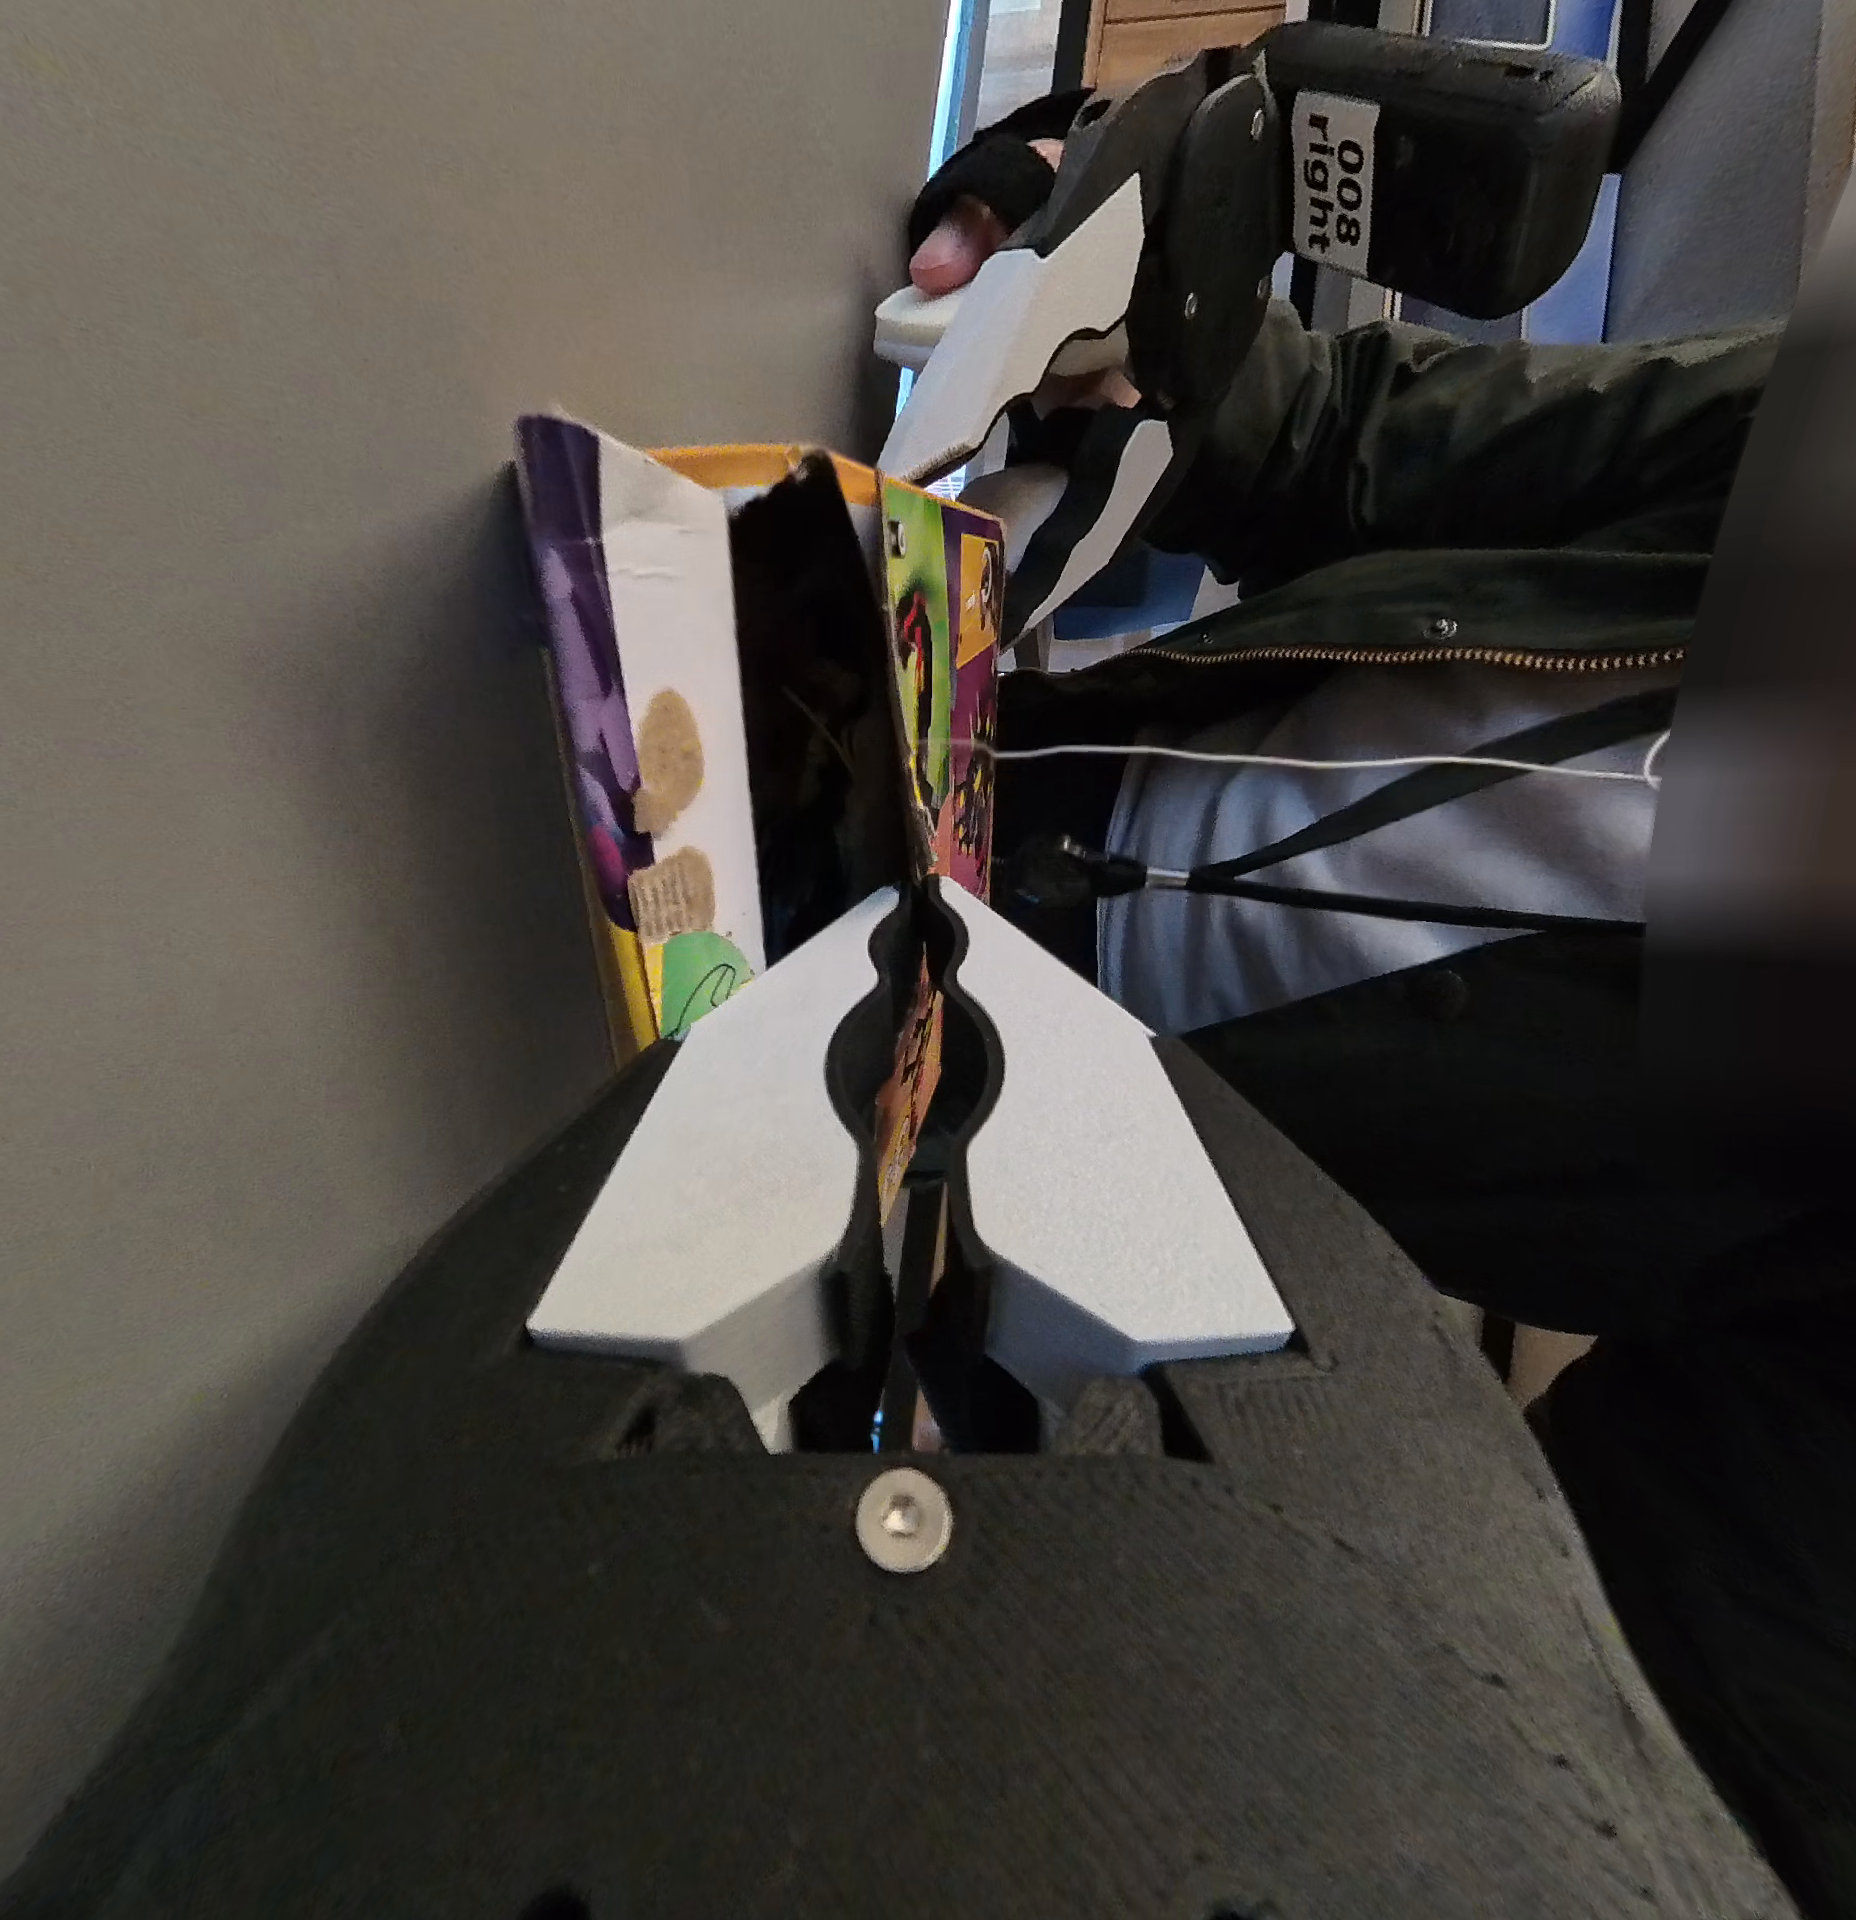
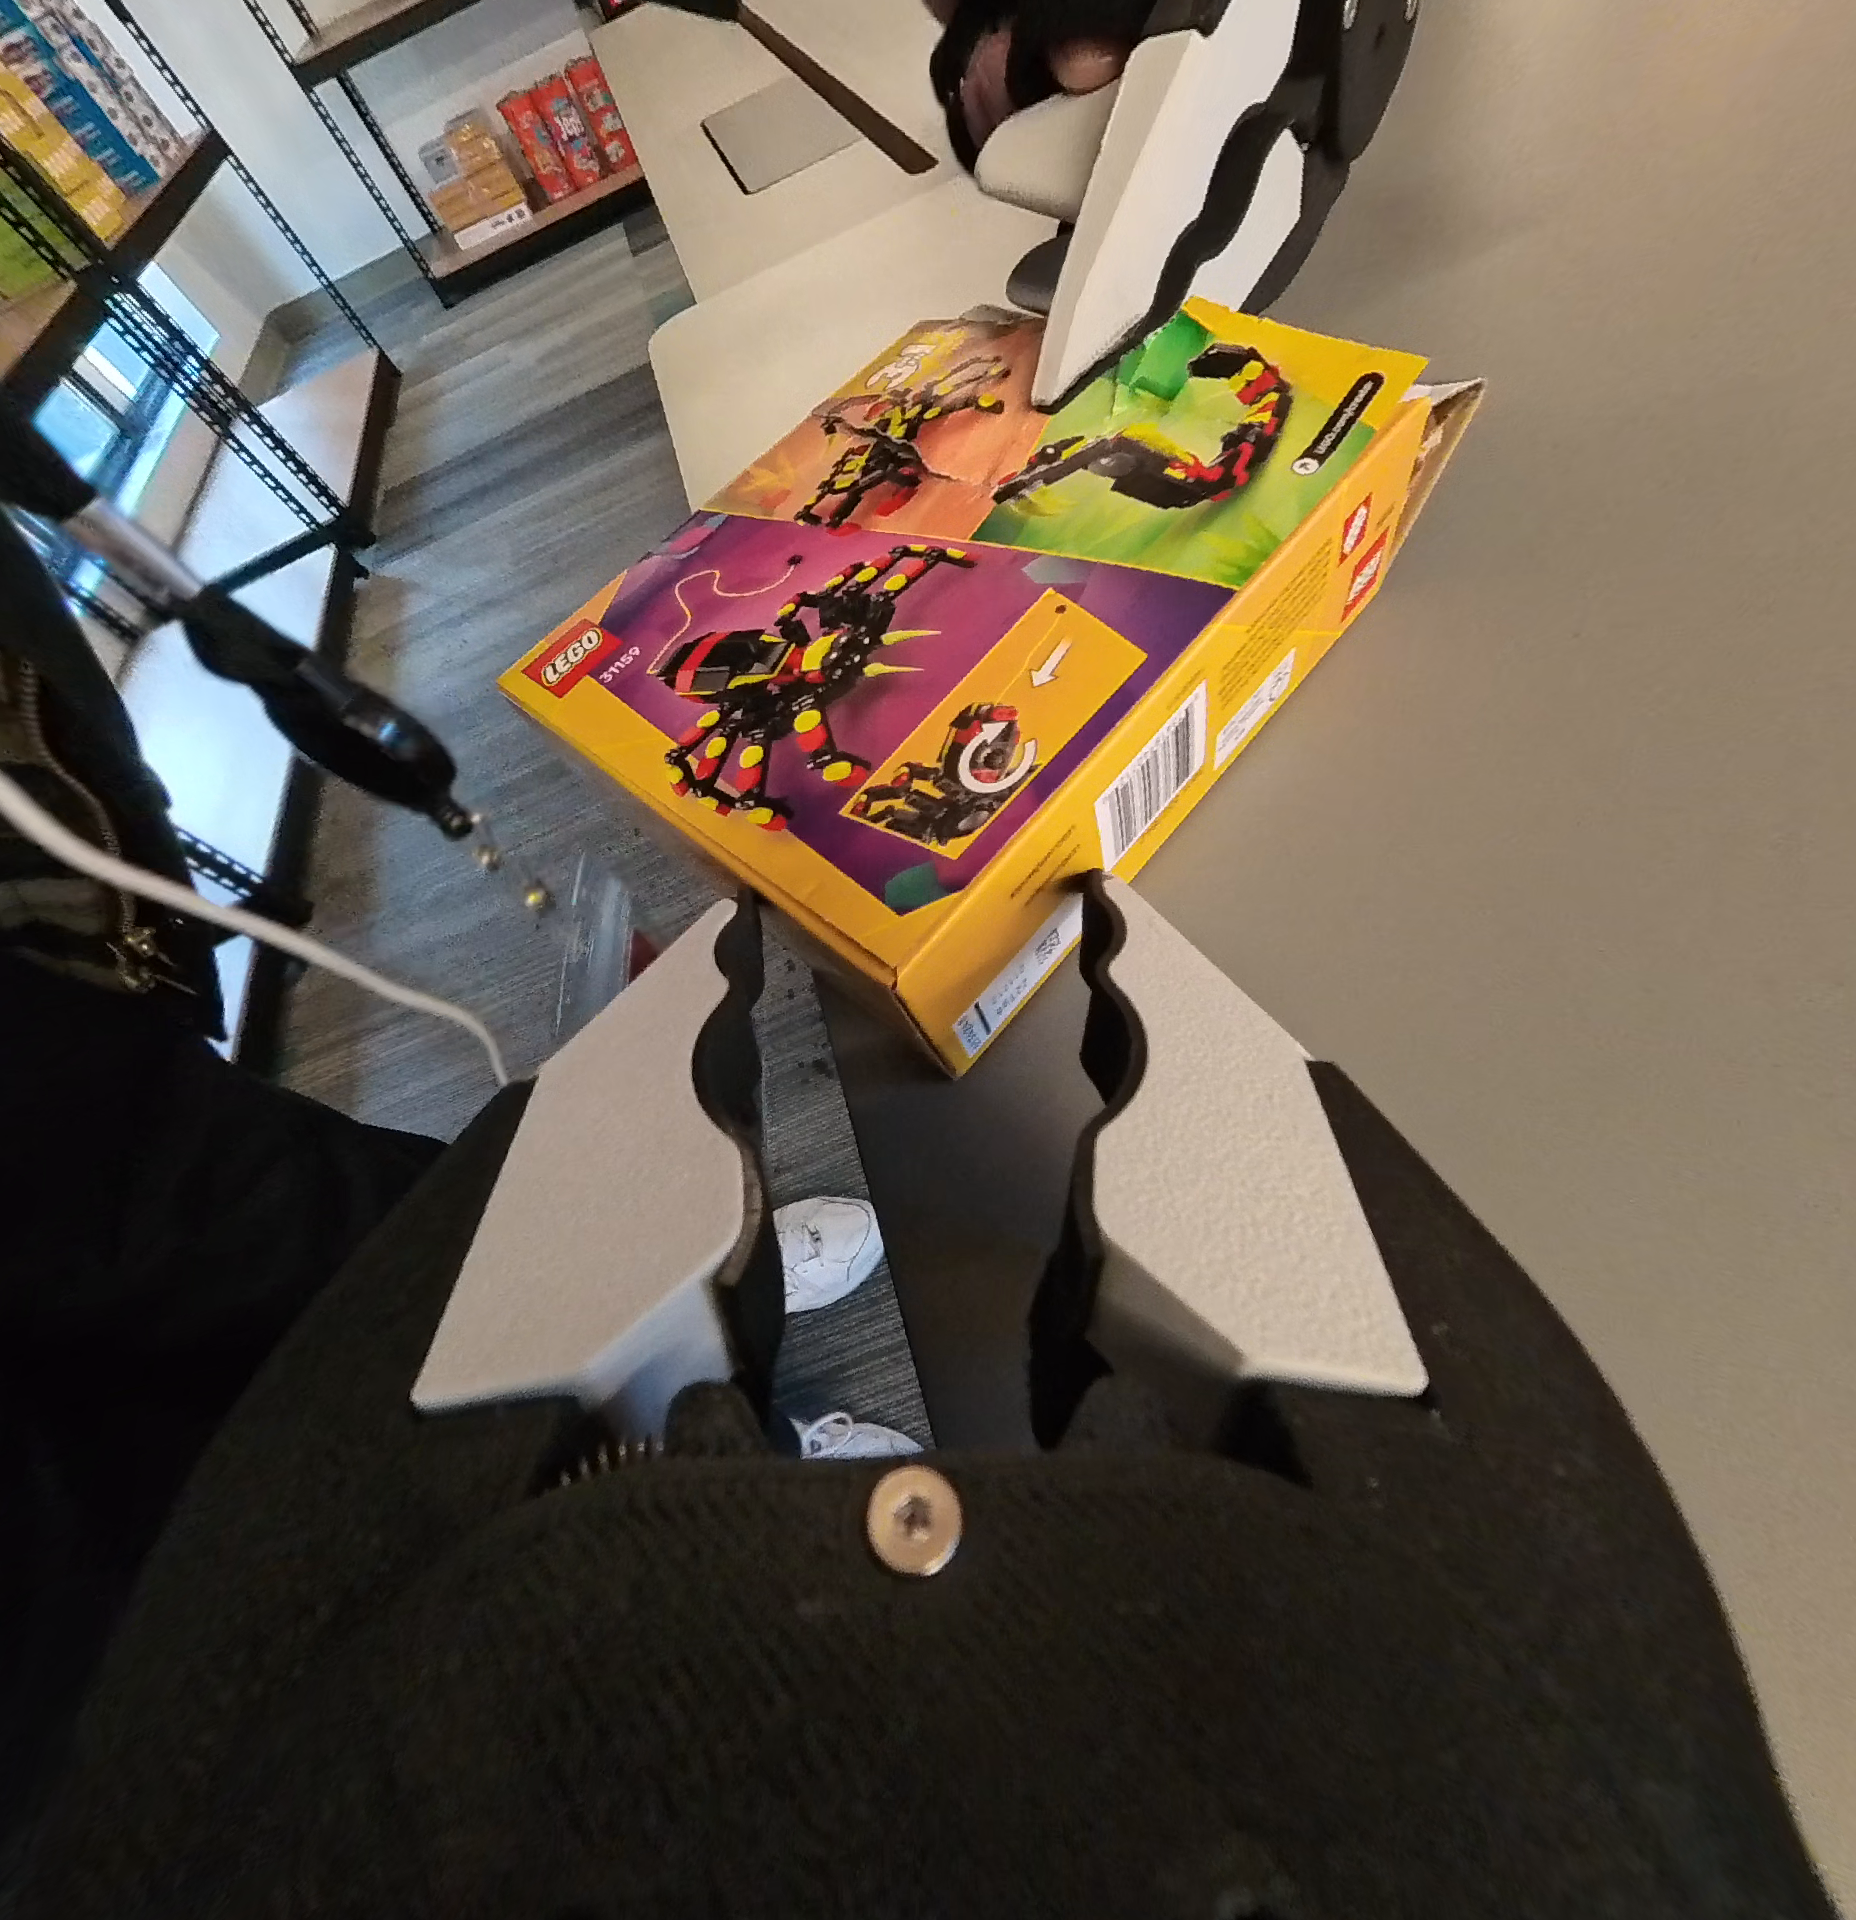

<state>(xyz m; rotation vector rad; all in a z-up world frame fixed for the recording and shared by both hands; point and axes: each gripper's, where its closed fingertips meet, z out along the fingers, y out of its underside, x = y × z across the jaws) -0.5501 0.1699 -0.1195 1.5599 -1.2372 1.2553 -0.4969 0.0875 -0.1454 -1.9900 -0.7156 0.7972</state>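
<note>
1. Left wrist view: L gripper (image 1: 916,894) is clamping a panel of the toy box (image 1: 685,727), both white fingers (image 1: 758,1122) pressed together on the thin cardboard edge.
2. Same view: the box is standing open-ended toward the camera, with the dark interior showing and a white inner flap (image 1: 662,644) folded out on the left. It is lying against the grey table surface (image 1: 280,623).
3. Same view: R gripper (image 1: 986,447) is hovering at the upper right above the far end of the box, in a gloved hand (image 1: 991,187). A person in a dark jacket (image 1: 1475,499) is filling the right side.
4. Right wrist view: R gripper (image 2: 919,904) is sitting with its jaws spread wide and nothing between them, the tips just at the near corner of the toy box (image 2: 955,644); contact unclear, prob. not touching.
5. Same view: the box is lying flat on the grey table (image 2: 1578,831) at its edge, printed face up, with an open flap at the far right end.
6. Same view: L gripper (image 2: 1069,390) is coming down onto the far end of the box.
7. Same view, bkgd: shelves (image 2: 280,416) with boxed sets, wood floor, white shoes (image 2: 825,1252) below.
</note>
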